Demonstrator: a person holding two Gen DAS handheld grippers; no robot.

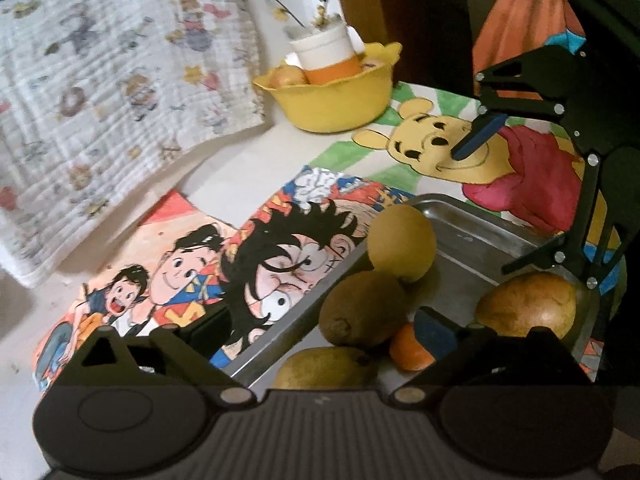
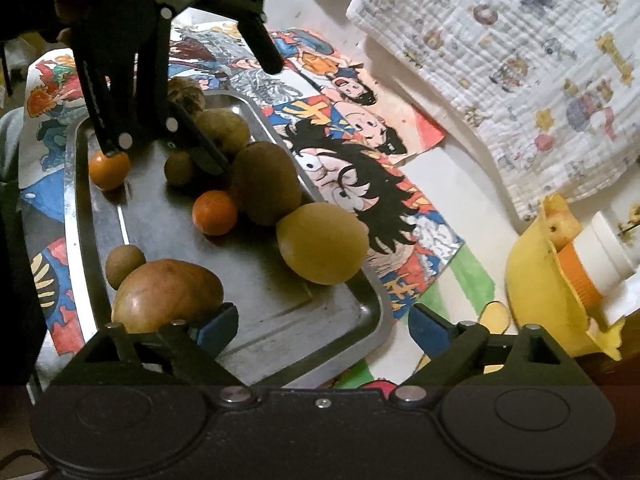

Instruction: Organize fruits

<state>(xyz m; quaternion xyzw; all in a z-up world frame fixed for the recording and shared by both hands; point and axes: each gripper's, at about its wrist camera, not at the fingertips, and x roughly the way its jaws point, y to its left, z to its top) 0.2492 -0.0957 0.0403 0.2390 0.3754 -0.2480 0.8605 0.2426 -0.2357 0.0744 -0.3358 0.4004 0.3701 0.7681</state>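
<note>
Below, both tools (image 2: 324,330) wide and empty — fuzzy oval kiwi (image 2: 267,184), smooth lemon (image 2: 322,243), dented steel tray (image 2: 280,320).

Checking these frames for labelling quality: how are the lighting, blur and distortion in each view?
Left wrist view: dim, warm light; soft blur on the yellow bowl and the patterned cloth; fisheye bends the edges, corners black. Right wrist view: sharper on the metal tray, with glare along its rim; fruit cast dark shadows; same fisheye curve.

No readable text anywhere — only cartoon drawings, unlabelled.
</note>
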